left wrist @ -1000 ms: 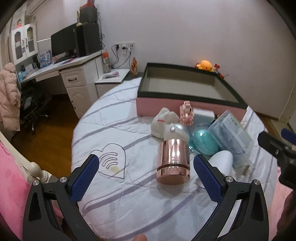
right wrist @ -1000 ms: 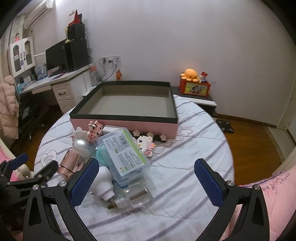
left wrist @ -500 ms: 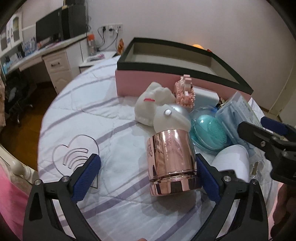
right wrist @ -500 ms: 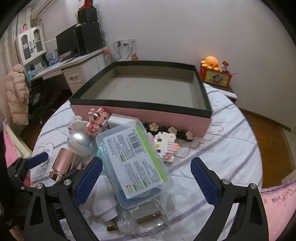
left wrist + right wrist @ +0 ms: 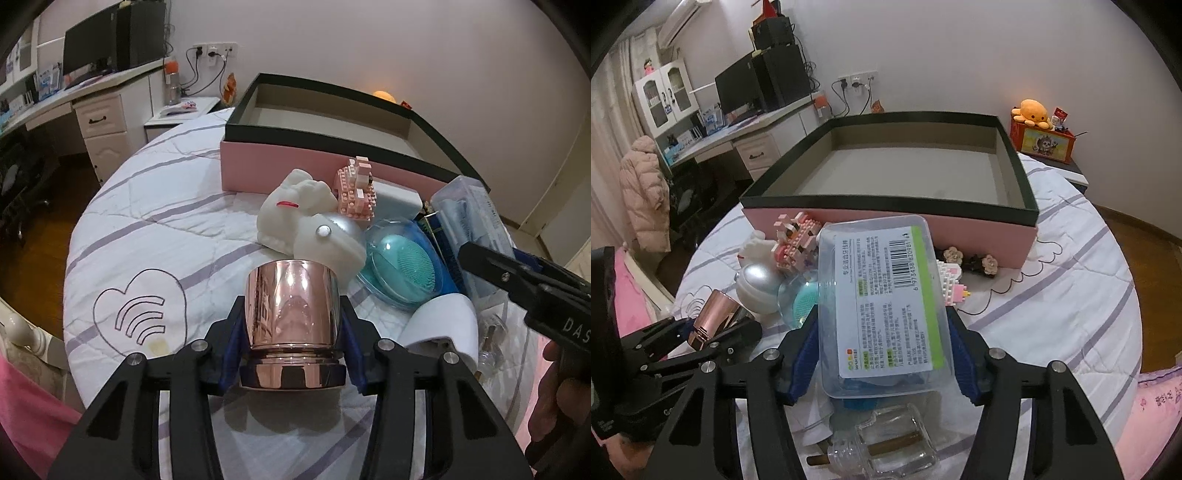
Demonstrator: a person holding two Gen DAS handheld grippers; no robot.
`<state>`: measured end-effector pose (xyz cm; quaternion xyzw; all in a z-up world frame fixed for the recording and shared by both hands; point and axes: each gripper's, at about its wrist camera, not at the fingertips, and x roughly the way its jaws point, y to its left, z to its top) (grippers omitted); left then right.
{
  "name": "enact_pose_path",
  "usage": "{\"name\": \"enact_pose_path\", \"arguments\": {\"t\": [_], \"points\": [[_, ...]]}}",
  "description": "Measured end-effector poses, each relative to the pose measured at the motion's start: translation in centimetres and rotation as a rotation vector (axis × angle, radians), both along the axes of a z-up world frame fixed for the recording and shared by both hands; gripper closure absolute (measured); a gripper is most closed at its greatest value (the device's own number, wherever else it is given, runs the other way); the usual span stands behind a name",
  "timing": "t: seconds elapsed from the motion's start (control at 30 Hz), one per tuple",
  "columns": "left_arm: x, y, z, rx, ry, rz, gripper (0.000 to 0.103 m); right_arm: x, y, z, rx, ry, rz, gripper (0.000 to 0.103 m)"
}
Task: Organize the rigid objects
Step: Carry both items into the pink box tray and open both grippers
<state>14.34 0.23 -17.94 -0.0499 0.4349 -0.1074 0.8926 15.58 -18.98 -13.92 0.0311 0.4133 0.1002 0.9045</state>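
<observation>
Gripping a rose-gold cup (image 5: 291,306), left jaws have closed — right jaws pinch a clear plastic box (image 5: 882,295).

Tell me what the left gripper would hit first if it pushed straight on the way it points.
Likely the white-and-silver case just behind the rose-gold cup that the left gripper is shut on; the cup would reach it first. Depth is hard to judge.

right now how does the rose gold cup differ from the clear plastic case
The rose gold cup is round, mirror-shiny and opaque; the clear plastic case is flat, rectangular and see-through, with a printed label and barcode. The cup lies on the quilt, the case on top of other items. The cup sits in the left gripper, the case in the right gripper. Both are outside the pink box.
</observation>
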Motion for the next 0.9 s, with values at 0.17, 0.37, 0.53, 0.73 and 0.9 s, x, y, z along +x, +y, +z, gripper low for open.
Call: {"name": "enact_pose_path", "arguments": {"t": [0.17,0.37,0.53,0.73,0.9], "points": [[-0.6,0.5,1.0,-0.002,-0.019,0.009,0.056,-0.6,0.1,0.8,0.01,-0.016,0.0,0.04],[-0.5,1.0,4.4,-0.005,-0.067,0.014,0.056,-1.0,0.2,2.8,0.029,-0.051,0.009,0.04],[2.0,0.9,8.1,0.006,-0.139,0.028,0.056,0.4,0.5,5.5,0.017,-0.098,0.014,0.04],[7.9,-0.1,11.0,0.016,-0.205,0.036,0.056,4.7,0.4,7.5,0.002,-0.119,0.0,0.04],[13.9,-2.2,10.6,0.051,-0.199,0.026,0.056,10.2,-0.3,6.5,-0.007,-0.074,-0.033,0.04]]}}
